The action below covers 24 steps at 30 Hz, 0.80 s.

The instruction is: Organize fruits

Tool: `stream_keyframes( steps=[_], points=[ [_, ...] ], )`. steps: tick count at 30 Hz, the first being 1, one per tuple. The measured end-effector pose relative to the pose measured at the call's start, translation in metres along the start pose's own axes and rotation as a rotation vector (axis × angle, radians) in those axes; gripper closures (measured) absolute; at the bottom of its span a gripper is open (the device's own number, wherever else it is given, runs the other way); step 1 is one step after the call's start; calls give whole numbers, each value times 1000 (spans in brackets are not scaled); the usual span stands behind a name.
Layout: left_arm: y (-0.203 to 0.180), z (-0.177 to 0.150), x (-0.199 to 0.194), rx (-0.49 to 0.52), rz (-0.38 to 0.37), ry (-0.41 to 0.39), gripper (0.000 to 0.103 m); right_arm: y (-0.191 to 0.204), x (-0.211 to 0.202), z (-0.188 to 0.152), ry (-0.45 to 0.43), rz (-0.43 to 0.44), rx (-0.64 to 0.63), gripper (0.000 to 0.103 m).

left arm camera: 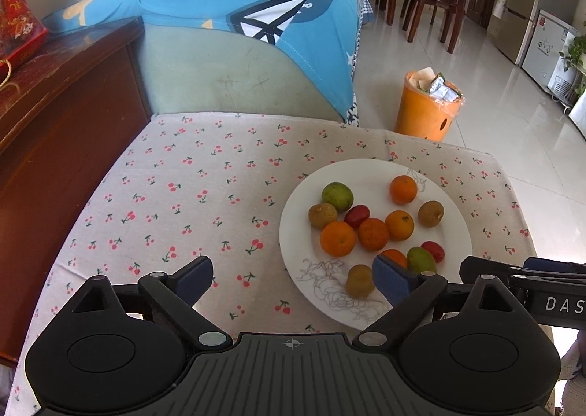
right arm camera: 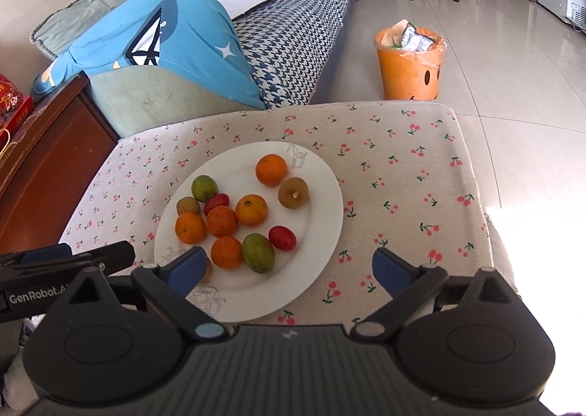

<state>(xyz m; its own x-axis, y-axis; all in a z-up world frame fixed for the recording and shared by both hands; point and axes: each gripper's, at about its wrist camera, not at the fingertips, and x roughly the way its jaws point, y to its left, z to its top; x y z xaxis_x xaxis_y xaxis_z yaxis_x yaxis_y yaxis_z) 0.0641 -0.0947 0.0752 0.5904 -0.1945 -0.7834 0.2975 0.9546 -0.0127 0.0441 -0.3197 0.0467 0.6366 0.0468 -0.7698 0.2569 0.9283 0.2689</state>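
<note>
A white plate [left arm camera: 300,240] [right arm camera: 322,196] lies on the cherry-print cloth and holds several small fruits: oranges [left arm camera: 337,238] [right arm camera: 271,169], green mangoes [left arm camera: 337,196] [right arm camera: 258,253], brown fruits [left arm camera: 430,213] [right arm camera: 293,193] and red ones [left arm camera: 356,216] [right arm camera: 282,237]. My left gripper [left arm camera: 293,282] hangs open over the plate's near left edge, nothing between its blue pads. Its right pad [left arm camera: 392,278] partly hides an orange. My right gripper [right arm camera: 289,271] is open above the plate's near right rim, holding nothing. Each gripper shows at the edge of the other's view.
The cloth-covered table [left arm camera: 183,196] [right arm camera: 403,166] has bare cloth left and right of the plate. A sofa with a blue cushion [left arm camera: 238,5] stands behind it, a dark wooden cabinet [left arm camera: 55,104] to the left, and an orange waste bin [left arm camera: 426,104] [right arm camera: 410,64] on the tiled floor.
</note>
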Motion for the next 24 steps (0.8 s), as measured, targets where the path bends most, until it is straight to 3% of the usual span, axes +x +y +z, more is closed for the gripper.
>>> stream_keyframes(
  steps=[5, 24],
  points=[
    [-1, 0, 12, 1, 55, 37, 8, 1, 11, 0, 41, -54, 19, 6],
    [-10, -6, 29, 35, 107, 101, 8, 14, 26, -8, 78, -123, -54, 5]
  ],
)
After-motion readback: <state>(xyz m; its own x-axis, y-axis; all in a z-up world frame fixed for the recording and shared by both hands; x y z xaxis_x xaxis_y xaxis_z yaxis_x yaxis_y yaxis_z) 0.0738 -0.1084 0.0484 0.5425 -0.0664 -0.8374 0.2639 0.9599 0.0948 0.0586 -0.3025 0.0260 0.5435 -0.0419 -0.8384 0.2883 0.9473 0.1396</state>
